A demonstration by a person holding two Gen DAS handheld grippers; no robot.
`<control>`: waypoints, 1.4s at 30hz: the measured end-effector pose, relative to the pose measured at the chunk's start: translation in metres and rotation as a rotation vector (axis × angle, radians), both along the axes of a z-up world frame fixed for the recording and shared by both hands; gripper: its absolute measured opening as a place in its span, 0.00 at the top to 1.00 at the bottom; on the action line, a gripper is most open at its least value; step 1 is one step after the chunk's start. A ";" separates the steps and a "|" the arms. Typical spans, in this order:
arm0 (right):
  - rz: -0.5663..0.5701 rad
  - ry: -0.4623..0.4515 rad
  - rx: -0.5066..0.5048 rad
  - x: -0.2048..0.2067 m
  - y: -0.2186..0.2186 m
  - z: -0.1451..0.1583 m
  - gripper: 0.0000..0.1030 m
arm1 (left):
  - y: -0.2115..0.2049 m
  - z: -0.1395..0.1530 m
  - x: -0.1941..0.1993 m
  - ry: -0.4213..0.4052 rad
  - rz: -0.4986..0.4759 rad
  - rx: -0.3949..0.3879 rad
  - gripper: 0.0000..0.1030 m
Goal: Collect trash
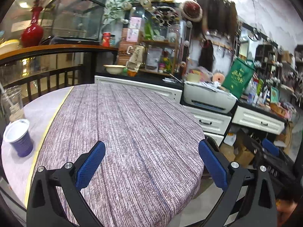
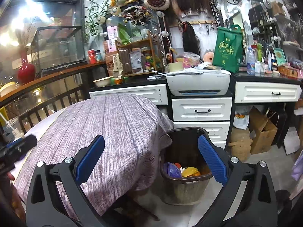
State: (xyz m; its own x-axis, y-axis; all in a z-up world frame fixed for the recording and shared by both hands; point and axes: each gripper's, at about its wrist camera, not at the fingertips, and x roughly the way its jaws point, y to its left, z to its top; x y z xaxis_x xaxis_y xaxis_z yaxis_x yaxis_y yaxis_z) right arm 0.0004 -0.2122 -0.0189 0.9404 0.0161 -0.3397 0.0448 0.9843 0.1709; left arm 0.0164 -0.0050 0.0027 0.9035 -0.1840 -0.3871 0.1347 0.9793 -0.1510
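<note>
A purple paper cup with a white lid stands on the round table at its left edge, beside a glass jar. My left gripper hovers open over the purple cloth, nothing between its fingers. My right gripper is open and empty too, held above the gap between the table's right edge and a dark trash bin on the floor. Inside the bin lie purple, yellow and orange wrappers. The left gripper's tip shows at the far left of the right wrist view.
White drawer cabinets with a printer and a green bag stand behind the bin. Cardboard boxes sit under the counter at right. A dark railing with a red vase runs behind the table.
</note>
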 end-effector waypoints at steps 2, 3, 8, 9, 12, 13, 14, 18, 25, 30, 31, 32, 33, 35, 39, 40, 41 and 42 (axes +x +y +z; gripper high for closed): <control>0.014 -0.015 -0.025 -0.008 0.005 0.000 0.06 | 0.002 0.003 -0.005 -0.008 0.014 -0.016 0.05; 0.019 -0.021 -0.032 -0.011 0.007 0.000 0.06 | 0.002 0.003 -0.007 -0.014 0.018 -0.019 0.05; 0.057 -0.034 -0.049 -0.022 0.014 0.003 0.06 | -0.001 0.005 -0.019 -0.035 0.035 -0.017 0.05; 0.061 -0.049 -0.059 -0.025 0.015 0.004 0.06 | -0.001 0.004 -0.020 -0.032 0.035 -0.019 0.05; 0.078 -0.094 -0.098 -0.032 0.021 0.007 0.06 | -0.003 0.003 -0.021 -0.025 0.032 -0.022 0.05; 0.080 -0.100 -0.103 -0.033 0.022 0.007 0.06 | -0.003 0.004 -0.020 -0.022 0.032 -0.018 0.05; 0.084 -0.110 -0.107 -0.034 0.022 0.008 0.06 | -0.003 0.003 -0.020 -0.022 0.034 -0.014 0.05; 0.092 -0.106 -0.104 -0.034 0.019 0.007 0.06 | 0.001 0.002 -0.020 -0.019 0.045 -0.024 0.05; 0.074 -0.092 -0.091 -0.030 0.013 0.006 0.06 | 0.003 0.002 -0.021 -0.029 0.049 -0.016 0.05; 0.067 -0.085 -0.082 -0.029 0.012 0.005 0.06 | 0.002 0.001 -0.021 -0.024 0.043 -0.013 0.05; 0.067 -0.083 -0.082 -0.028 0.012 0.005 0.06 | 0.002 0.001 -0.022 -0.024 0.044 -0.014 0.05; 0.068 -0.082 -0.083 -0.028 0.012 0.004 0.06 | 0.003 0.002 -0.021 -0.024 0.043 -0.014 0.05; 0.068 -0.081 -0.084 -0.028 0.013 0.004 0.06 | 0.002 0.002 -0.021 -0.023 0.045 -0.012 0.05; 0.071 -0.080 -0.084 -0.027 0.012 0.004 0.06 | 0.003 0.002 -0.022 -0.025 0.049 -0.012 0.05; 0.073 -0.076 -0.081 -0.026 0.013 0.003 0.06 | 0.004 0.002 -0.022 -0.026 0.050 -0.012 0.05; 0.074 -0.076 -0.080 -0.026 0.013 0.003 0.06 | 0.004 0.003 -0.022 -0.026 0.050 -0.011 0.05; 0.074 -0.076 -0.080 -0.026 0.013 0.003 0.06 | 0.004 0.003 -0.022 -0.025 0.049 -0.011 0.05; 0.073 -0.075 -0.082 -0.026 0.013 0.003 0.06 | 0.005 0.003 -0.021 -0.023 0.049 -0.011 0.05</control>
State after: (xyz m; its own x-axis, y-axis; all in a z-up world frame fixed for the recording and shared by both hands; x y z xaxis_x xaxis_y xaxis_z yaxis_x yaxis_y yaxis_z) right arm -0.0260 -0.1988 -0.0158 0.9606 0.0600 -0.2715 -0.0369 0.9953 0.0896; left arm -0.0051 -0.0004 0.0053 0.9201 -0.1435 -0.3645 0.0901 0.9831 -0.1595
